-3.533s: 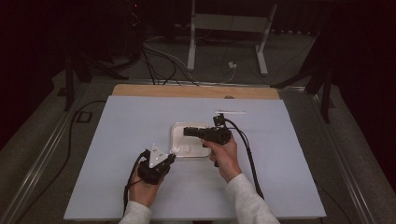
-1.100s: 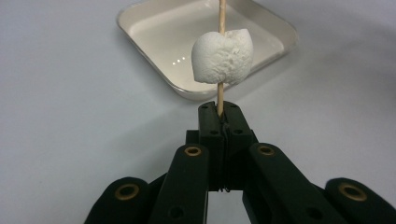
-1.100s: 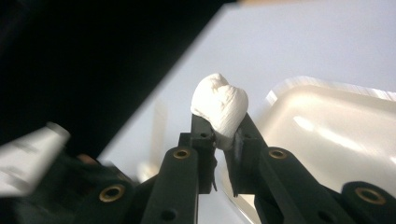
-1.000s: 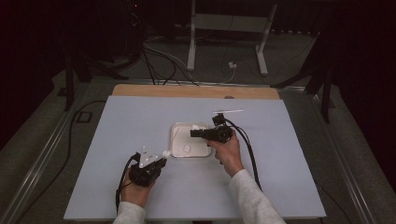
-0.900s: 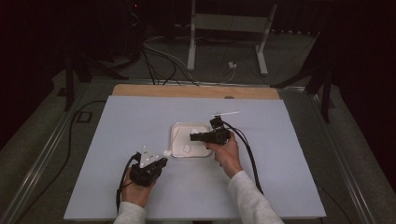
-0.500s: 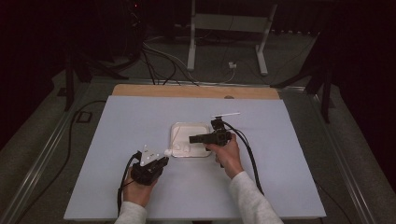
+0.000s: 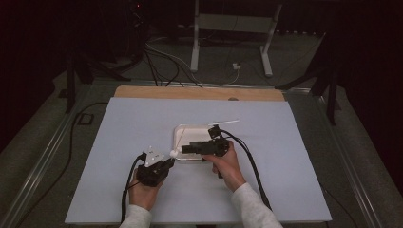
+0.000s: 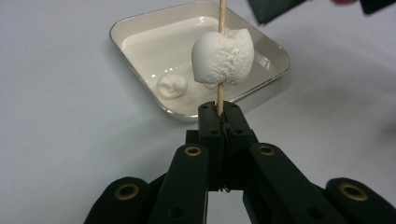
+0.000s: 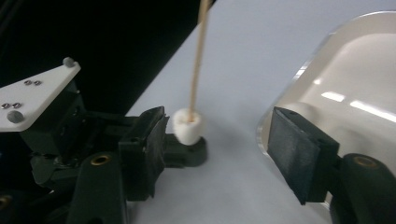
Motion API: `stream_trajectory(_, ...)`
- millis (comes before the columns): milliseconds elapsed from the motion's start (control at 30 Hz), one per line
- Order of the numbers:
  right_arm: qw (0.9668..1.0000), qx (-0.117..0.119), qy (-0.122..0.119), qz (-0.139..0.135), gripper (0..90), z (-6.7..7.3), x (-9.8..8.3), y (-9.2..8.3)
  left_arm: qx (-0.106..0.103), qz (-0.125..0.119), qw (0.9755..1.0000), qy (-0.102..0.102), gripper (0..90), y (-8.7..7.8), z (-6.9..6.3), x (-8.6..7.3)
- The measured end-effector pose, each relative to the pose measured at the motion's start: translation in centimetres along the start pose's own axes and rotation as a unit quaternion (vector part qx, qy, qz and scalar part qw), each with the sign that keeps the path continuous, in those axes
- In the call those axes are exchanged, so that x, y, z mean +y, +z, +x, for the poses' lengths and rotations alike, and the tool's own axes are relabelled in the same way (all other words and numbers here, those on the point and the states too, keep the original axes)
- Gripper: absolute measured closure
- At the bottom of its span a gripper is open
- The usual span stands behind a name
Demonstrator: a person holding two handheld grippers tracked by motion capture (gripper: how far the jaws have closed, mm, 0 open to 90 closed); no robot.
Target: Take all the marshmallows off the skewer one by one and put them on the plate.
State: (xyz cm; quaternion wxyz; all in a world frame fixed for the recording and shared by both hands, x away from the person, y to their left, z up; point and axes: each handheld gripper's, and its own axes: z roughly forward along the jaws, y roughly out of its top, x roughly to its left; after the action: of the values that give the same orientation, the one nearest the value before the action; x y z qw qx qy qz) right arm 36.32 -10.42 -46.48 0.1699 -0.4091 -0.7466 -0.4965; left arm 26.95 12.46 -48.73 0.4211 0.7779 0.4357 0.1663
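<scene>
My left gripper (image 7: 167,161) is shut on the lower end of a thin wooden skewer (image 8: 219,100), at the near left of the white tray (image 7: 186,131). A white marshmallow (image 8: 223,56) is threaded on the skewer just above the jaws (image 7: 174,153). My right gripper (image 7: 184,148) reaches in from the right over the tray's near edge. Its jaws have just been opening. In the right gripper view they stand apart (image 9: 224,149), with the marshmallow (image 9: 188,126) and skewer (image 9: 198,60) beyond them, by the left jaw, untouched. A second marshmallow (image 8: 171,86) lies in the tray (image 8: 140,28).
The pale blue mat (image 7: 119,142) covers the table, with a wooden strip (image 7: 190,92) along its far edge. A thin pale stick (image 7: 224,122) lies just beyond the tray. Cables trail from both grippers toward me. Dark floor, stands and cords lie past the table.
The right gripper has come nearer and leftward toward the left gripper's marshmallow, and its jaws have parted. The left gripper holds still with the skewer.
</scene>
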Motion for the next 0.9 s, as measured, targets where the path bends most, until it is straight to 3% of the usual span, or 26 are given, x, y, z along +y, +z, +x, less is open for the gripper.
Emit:
stream_trajectory(133, 0.9998, 0.020, -0.002, 0.002, 41.3, 0.4, -0.5, 1.1, -0.009, -0.003, 1.0000, 0.004, 90.0, 0.0, -0.3, 0.3)
stream_trajectory(267, 0.9996, 0.026, -0.007, 0.007, 46.3, 0.8, -0.9, 2.0, -0.016, -0.005, 0.9999, 0.001, 90.0, 0.2, -0.5, 0.4)
stream_trajectory(467, 0.9995, 0.027, -0.009, 0.016, 54.7, 1.0, -1.3, 2.8, -0.028, -0.010, 0.9995, -0.007, 90.0, 0.2, -0.5, 0.5)
stream_trajectory(633, 0.9996, 0.020, -0.013, 0.016, 68.3, 1.0, -1.4, 3.0, -0.031, -0.009, 0.9994, -0.007, 90.0, 0.2, -0.6, 0.5)
stream_trajectory(900, 0.9997, 0.010, -0.016, 0.015, 77.0, 1.0, -1.2, 2.4, -0.016, 0.003, 0.9997, 0.016, 90.0, 0.4, -0.9, 0.5)
